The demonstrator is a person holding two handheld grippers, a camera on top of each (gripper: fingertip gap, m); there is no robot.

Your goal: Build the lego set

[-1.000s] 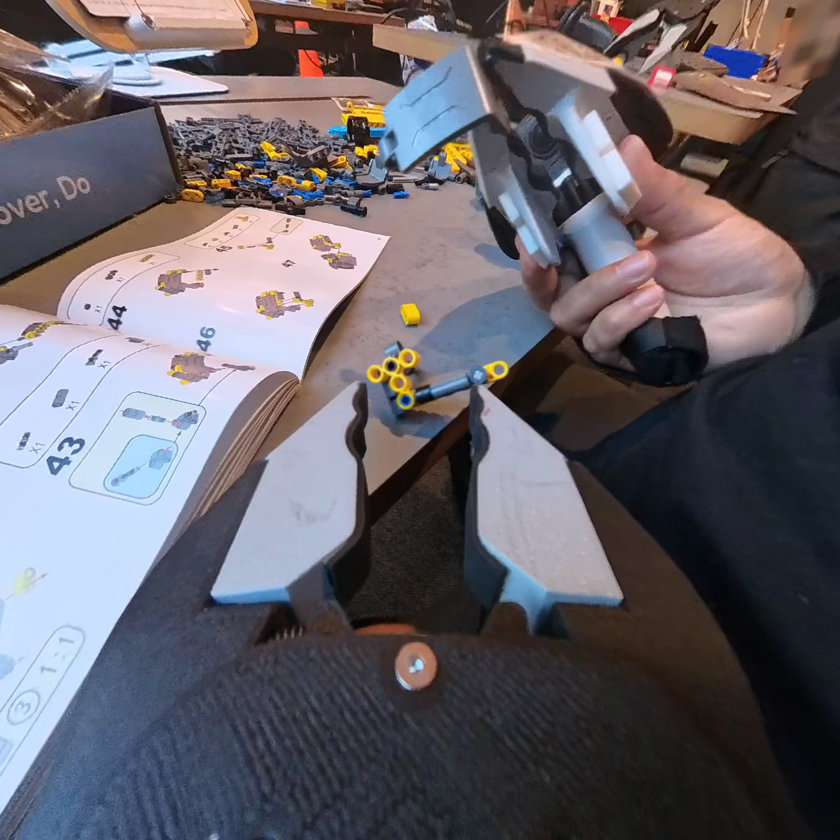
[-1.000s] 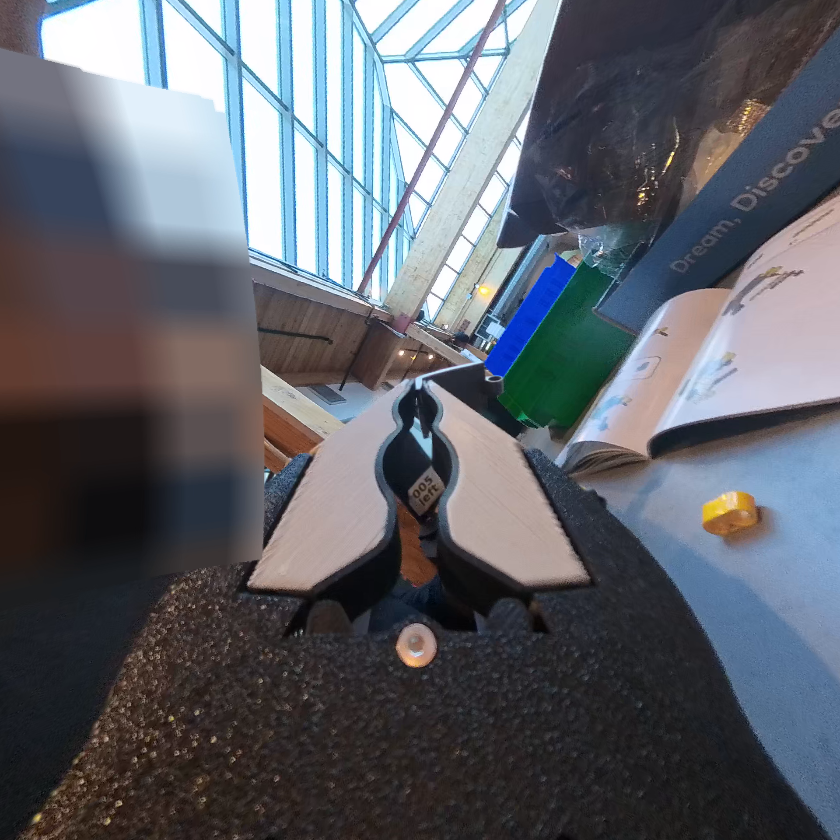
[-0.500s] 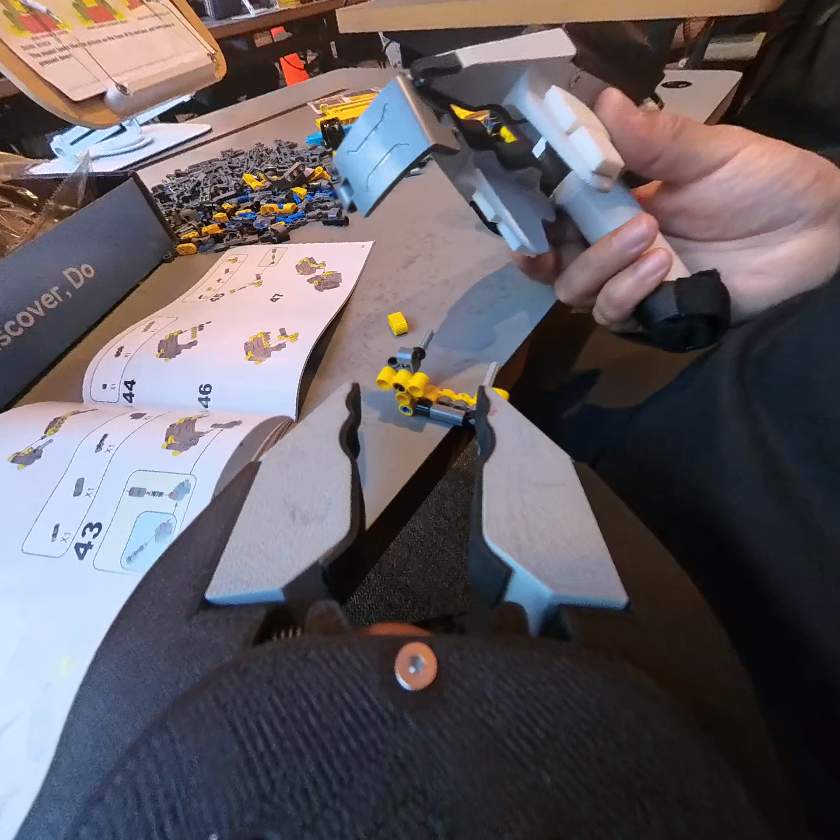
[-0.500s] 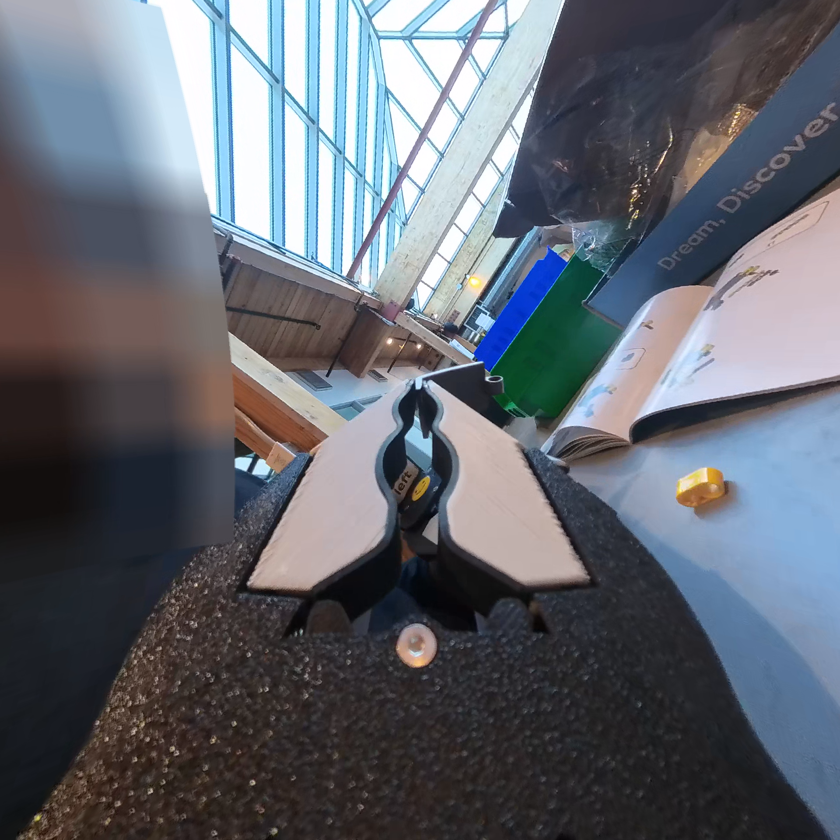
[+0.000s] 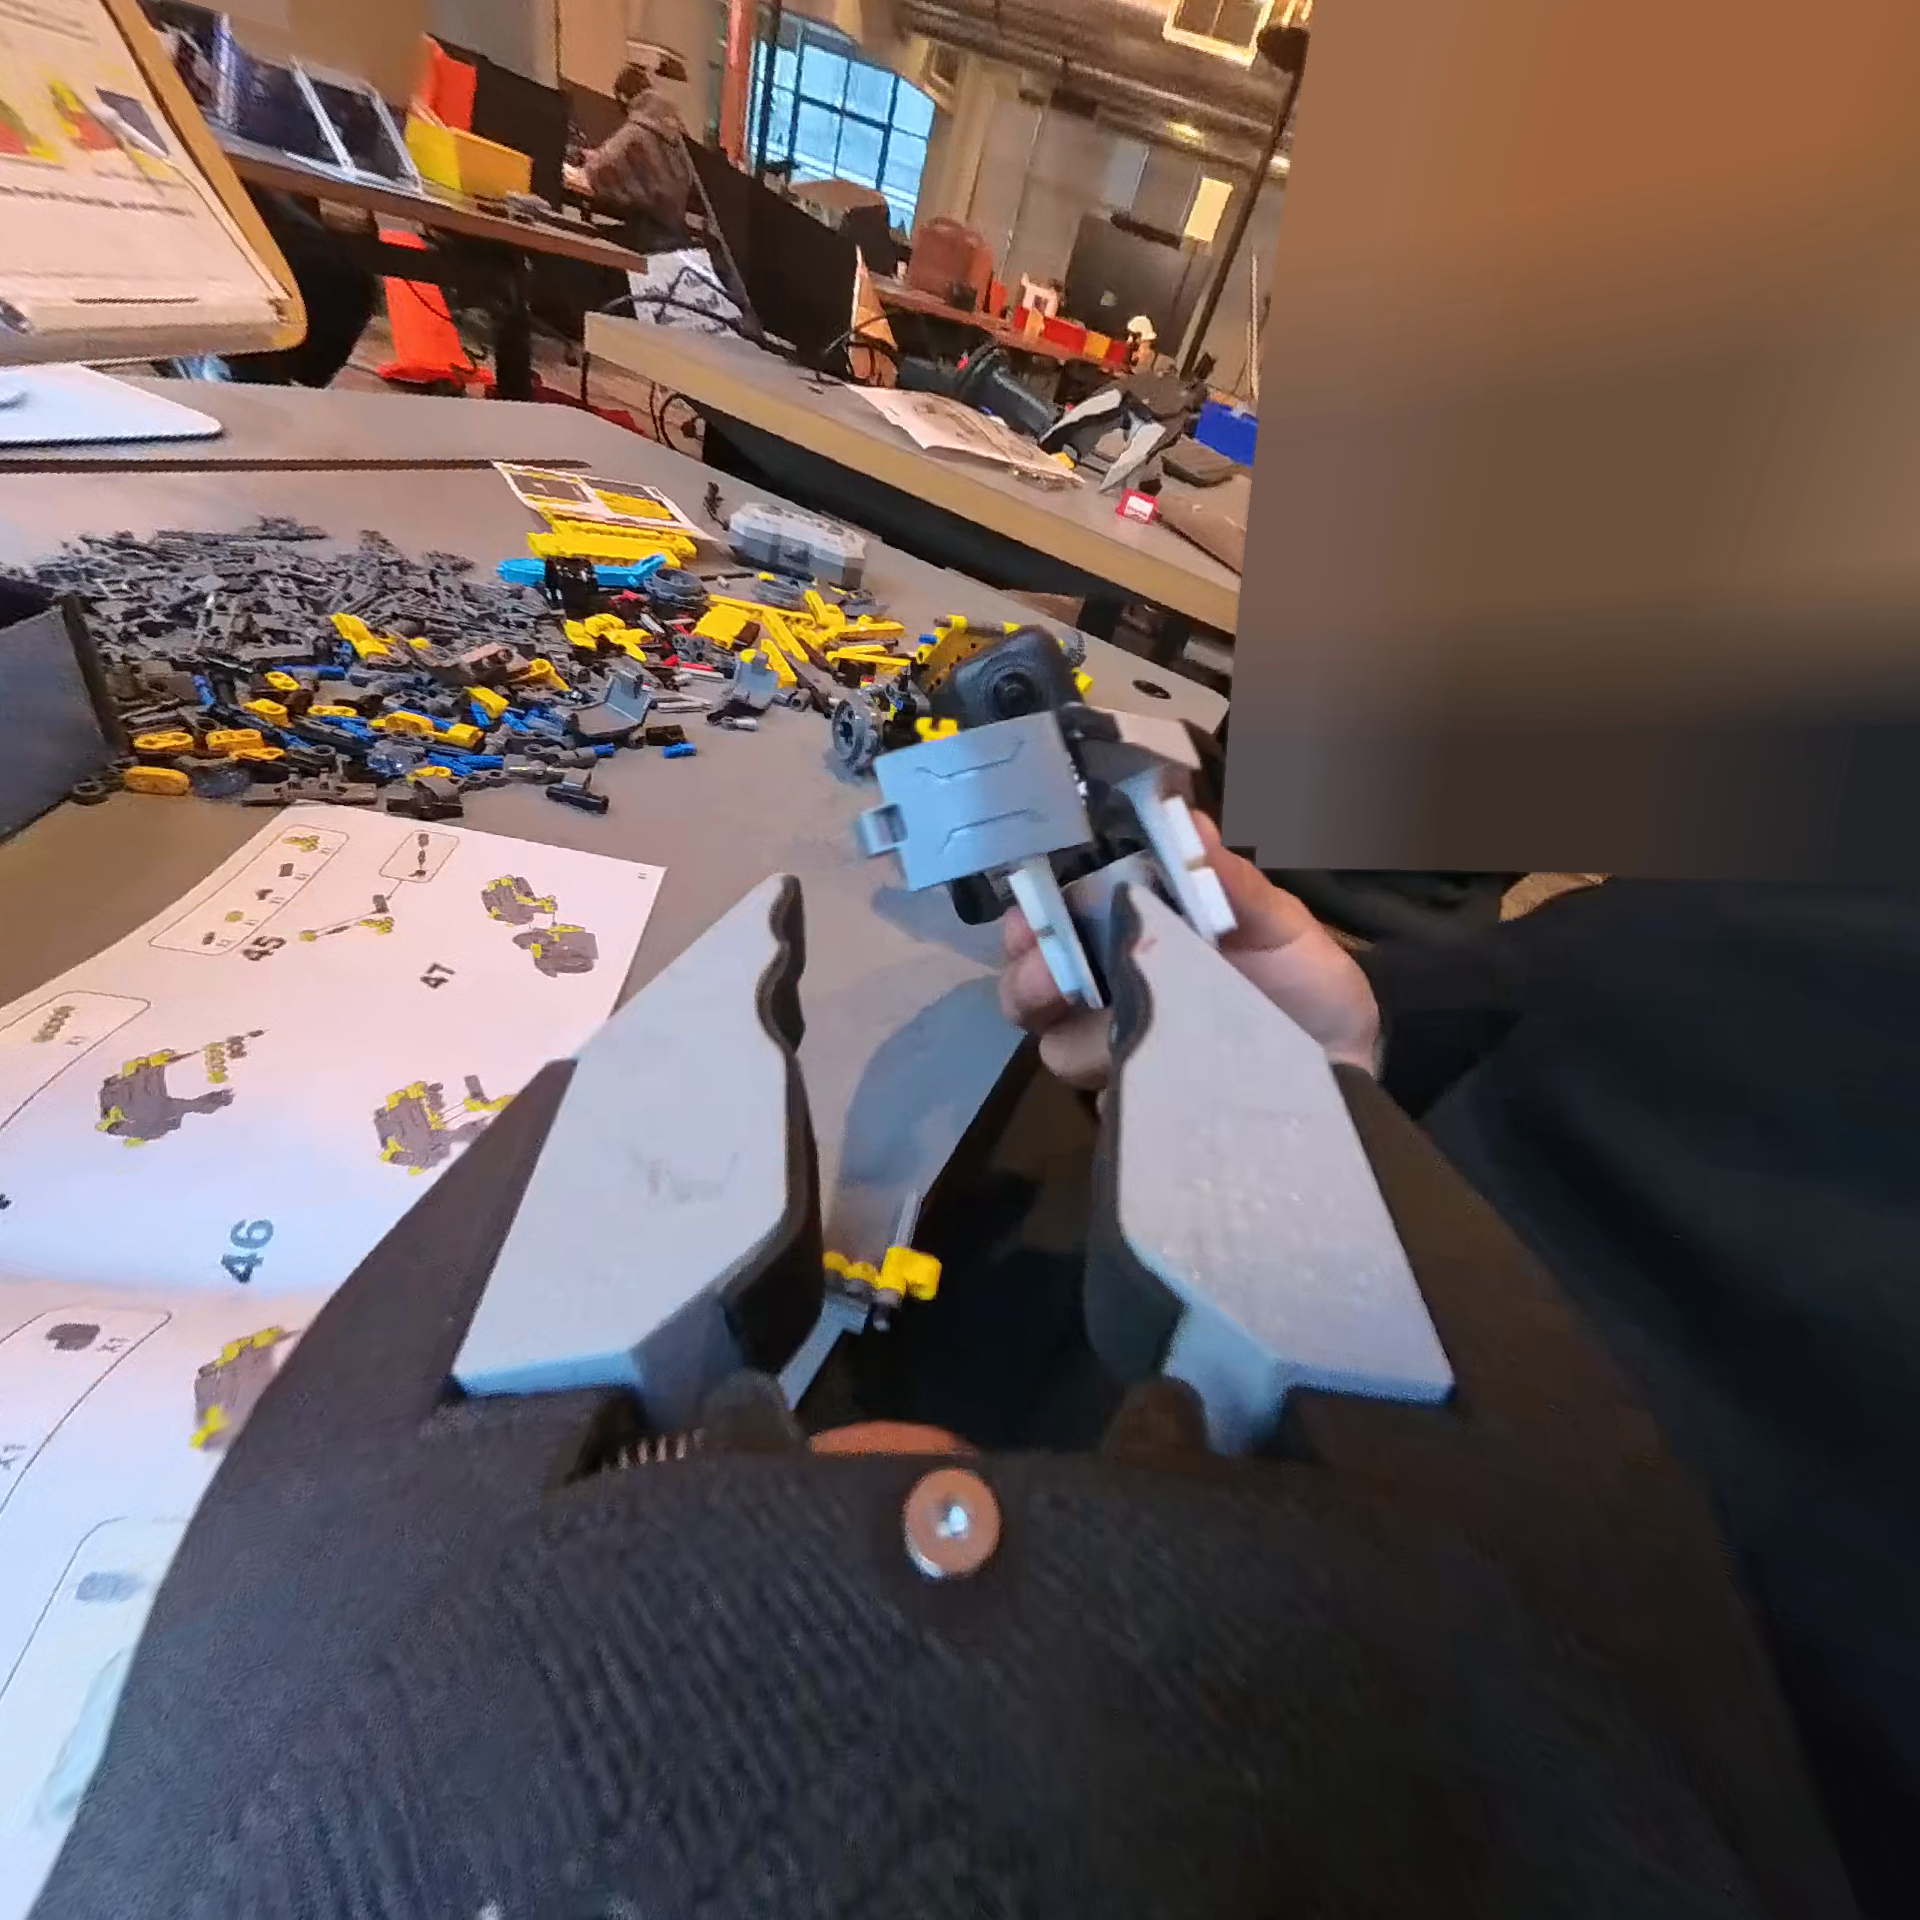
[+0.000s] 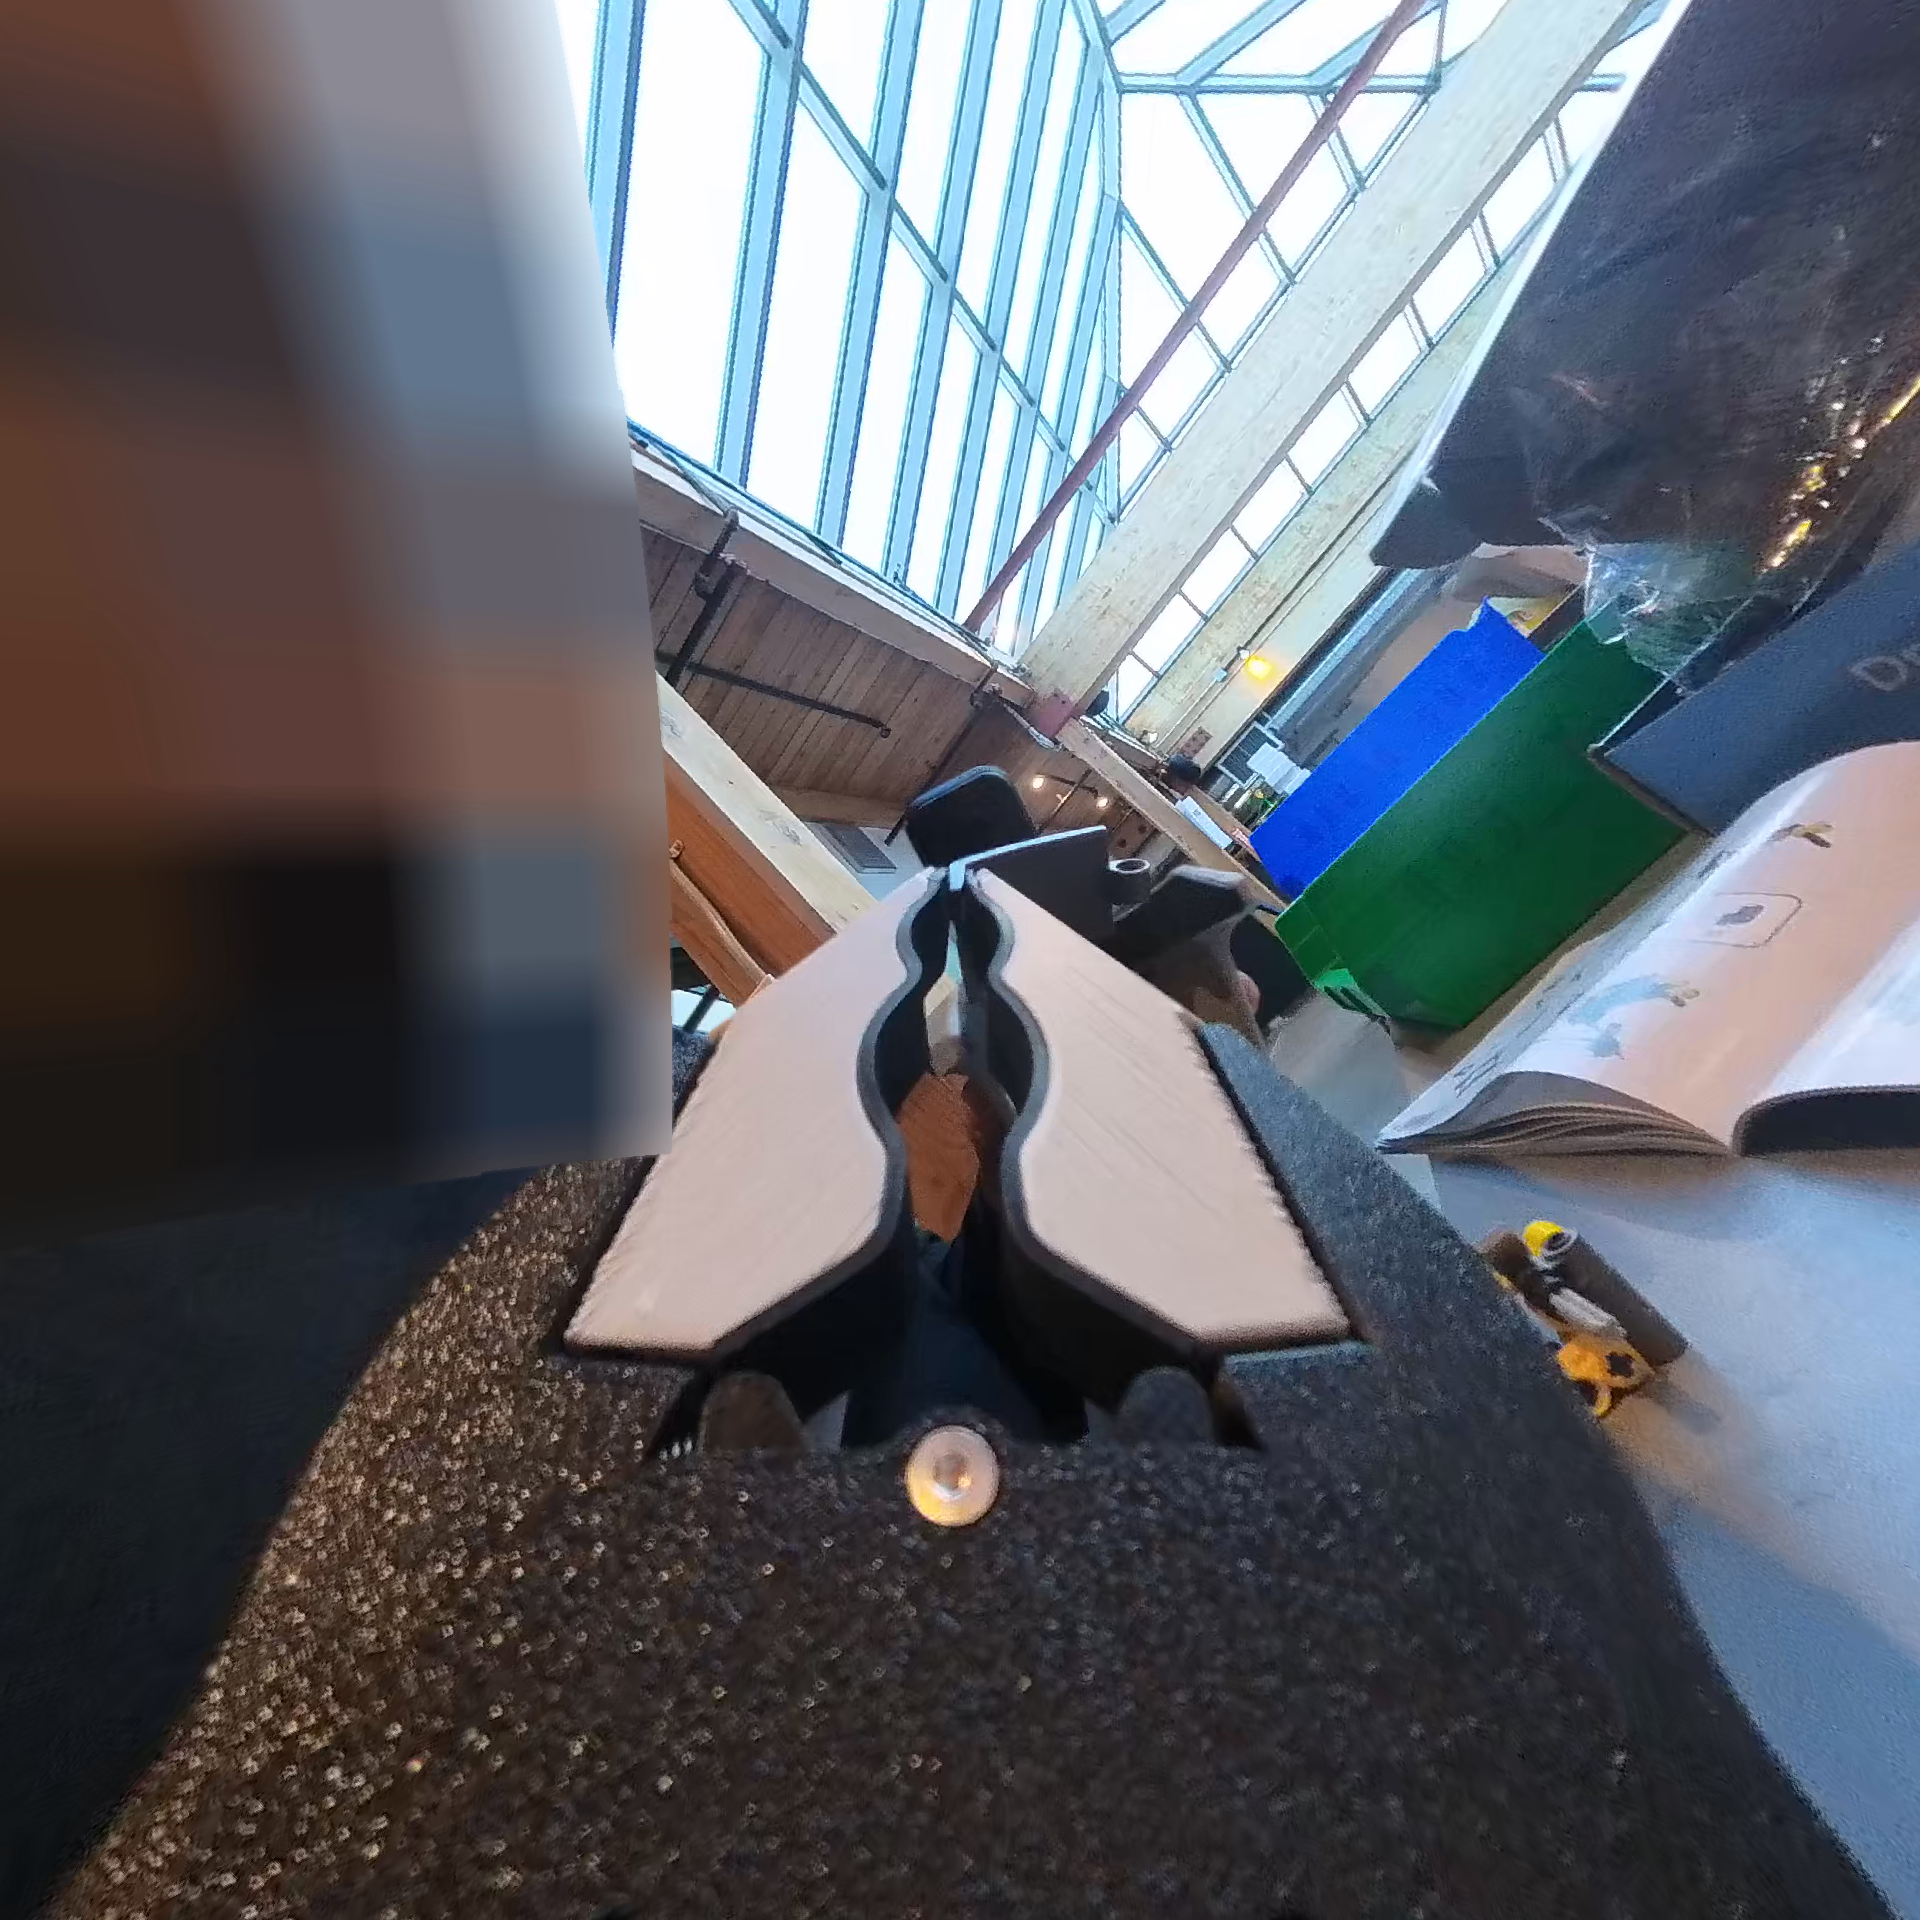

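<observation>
While the left gripper (image 5: 951, 935) is gaping wide above a small yellow-and-grey piece (image 5: 883, 1280), the right gripper (image 6: 954, 894) is pinching a thin dark strip (image 6: 970, 977).

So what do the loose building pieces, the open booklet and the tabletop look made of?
Loose building pieces: moulded plastic by the look, glossy, in solid yellow, blue and grey. Open booklet: printed paper, thin stacked page edges visible. Tabletop: smooth matte grey surface, possibly laminate; material unclear.

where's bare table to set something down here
A bare grey strip of table runs between the open booklet and the loose brick pile, up to the open left gripper. The pile itself is crowded.
</observation>
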